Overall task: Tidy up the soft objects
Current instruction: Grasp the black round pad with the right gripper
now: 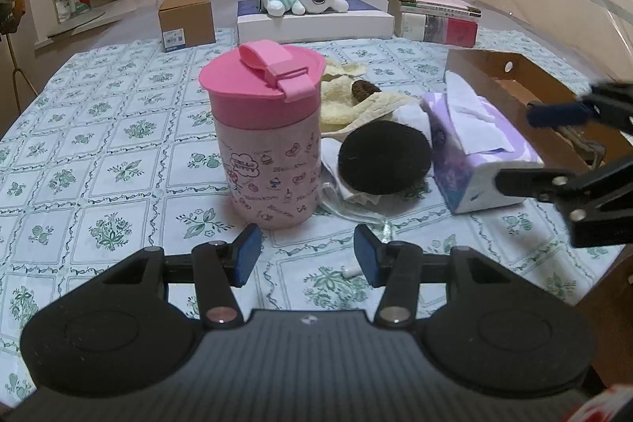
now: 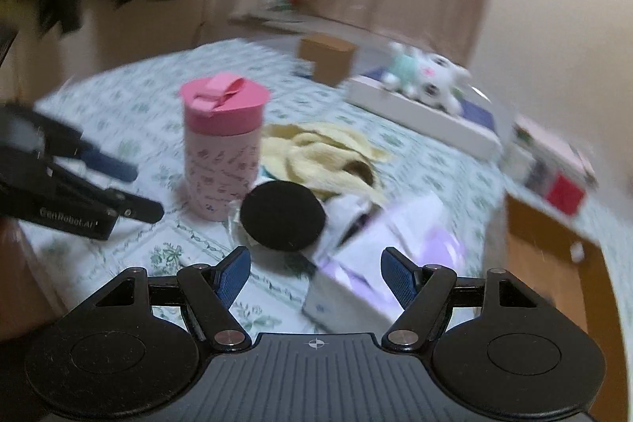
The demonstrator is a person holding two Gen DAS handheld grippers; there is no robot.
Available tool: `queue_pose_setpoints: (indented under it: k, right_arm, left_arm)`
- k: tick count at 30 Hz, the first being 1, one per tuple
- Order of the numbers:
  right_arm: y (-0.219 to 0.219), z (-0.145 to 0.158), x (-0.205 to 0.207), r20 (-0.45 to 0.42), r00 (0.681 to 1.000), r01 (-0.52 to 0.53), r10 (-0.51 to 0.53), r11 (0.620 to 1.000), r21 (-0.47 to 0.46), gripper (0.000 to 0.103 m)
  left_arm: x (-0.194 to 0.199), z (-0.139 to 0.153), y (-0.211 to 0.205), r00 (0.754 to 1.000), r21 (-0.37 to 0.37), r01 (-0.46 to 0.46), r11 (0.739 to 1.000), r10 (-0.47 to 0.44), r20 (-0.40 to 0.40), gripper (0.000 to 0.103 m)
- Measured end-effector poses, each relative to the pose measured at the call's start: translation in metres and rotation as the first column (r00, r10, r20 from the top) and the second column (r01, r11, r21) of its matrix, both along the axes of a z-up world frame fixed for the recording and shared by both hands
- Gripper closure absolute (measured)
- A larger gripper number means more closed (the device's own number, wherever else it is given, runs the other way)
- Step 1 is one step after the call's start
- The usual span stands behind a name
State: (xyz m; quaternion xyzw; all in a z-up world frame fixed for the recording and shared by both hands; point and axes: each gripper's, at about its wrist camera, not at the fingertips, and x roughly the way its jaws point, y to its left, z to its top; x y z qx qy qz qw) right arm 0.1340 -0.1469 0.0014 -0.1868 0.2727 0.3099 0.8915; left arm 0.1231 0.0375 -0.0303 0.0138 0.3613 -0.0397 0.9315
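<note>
On the flowered tablecloth [image 1: 118, 153] the soft pile [image 1: 368, 101] (yellow cloth, black round pad) lies just beside the pink cup [image 1: 263, 141], so either empty, open gripper, left gripper [image 1: 307, 256] or right gripper [image 2: 314, 273], may tip it.

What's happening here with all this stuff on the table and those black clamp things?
A person holds a grabbing tool in each hand over a table with a flowered cloth. Both tools are open and hold nothing: the left tool sits just short of the pink cup, and the right tool points toward the tissue pack and black round pad. The yellow towel lies untouched behind them.
</note>
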Motion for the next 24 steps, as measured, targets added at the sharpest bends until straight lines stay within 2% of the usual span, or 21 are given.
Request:
queue_pose_setpoints:
  k: [6,13,16,18,24]
  right_arm:
    - [0.041,-0.023,0.026,0.045,0.98,-0.182,0.193,0.966,-0.182,0.03]
    - [0.076,-0.052,0.051,0.055,0.943,-0.288,0.329,0.886,-0.363,0.03]
    - [0.086,-0.062,0.06,0.037,0.935,-0.309,0.353,0.863,-0.4,0.029]
    - [0.091,-0.068,0.066,0.026,0.929,-0.324,0.368,0.849,-0.418,0.028]
    - [0.095,-0.074,0.077,-0.015,0.933,-0.331,0.36,0.84,-0.431,0.028]
  left_arm:
    - [0.012,-0.011,0.008,1.0,-0.013,0.007,1.0,-0.007,-0.025,0.055]
    - [0.025,-0.022,0.019,0.999,-0.026,0.002,1.0,-0.003,-0.04,0.051]
    - [0.031,-0.025,0.024,0.999,-0.037,-0.006,0.999,0.005,-0.043,0.045]
    - [0.033,-0.026,0.025,0.999,-0.041,-0.008,0.999,0.006,-0.043,0.038]
    - [0.035,-0.03,0.025,0.999,-0.056,-0.006,0.998,0.004,-0.043,0.036]
